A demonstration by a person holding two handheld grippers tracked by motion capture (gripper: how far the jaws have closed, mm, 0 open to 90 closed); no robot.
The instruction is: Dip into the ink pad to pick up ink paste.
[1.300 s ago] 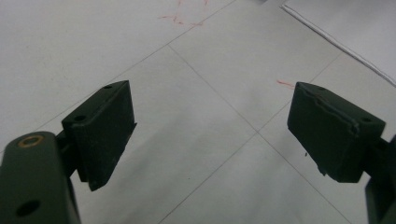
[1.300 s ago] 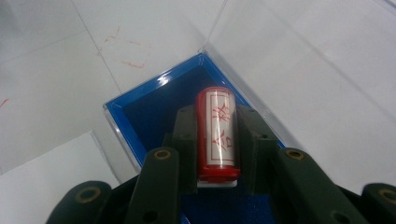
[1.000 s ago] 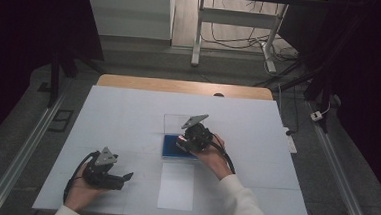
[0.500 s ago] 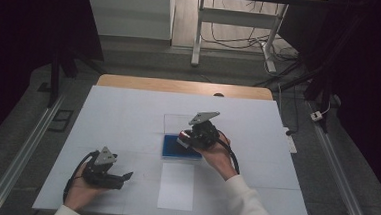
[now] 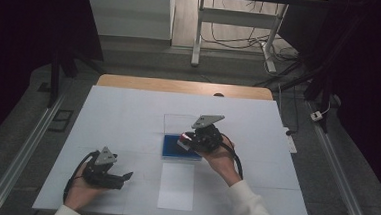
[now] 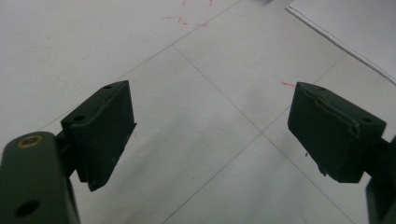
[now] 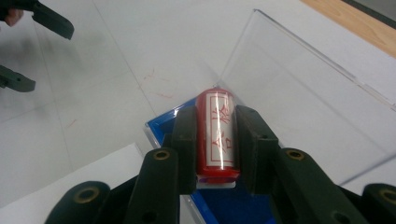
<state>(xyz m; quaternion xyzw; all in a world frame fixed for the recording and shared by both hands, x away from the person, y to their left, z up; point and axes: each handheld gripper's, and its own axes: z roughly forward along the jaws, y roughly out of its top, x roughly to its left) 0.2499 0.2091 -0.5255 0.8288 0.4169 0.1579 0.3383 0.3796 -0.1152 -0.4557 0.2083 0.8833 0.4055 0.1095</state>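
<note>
- The right gripper point(image 7: 215, 140) has its jaws clamped on a red cylindrical stamp point(image 7: 215, 133) with a white label, held above the blue pad point(image 5: 181, 148) of an open clear case point(image 7: 299, 88) at the middle of the desk point(image 5: 128, 113).
- The left gripper point(image 5: 124, 176), jaws wide apart and holding nothing, rests near the desk's front left corner.
- A white paper sheet point(image 5: 176, 186) lies at the front edge, just in front of the case.

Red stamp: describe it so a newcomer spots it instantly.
On the white table, find the blue ink pad tray with its clear lid at centre. Just above it, the right gripper clamps the red stamp, a cylinder with a white label bearing red characters, the one red item there.
</note>
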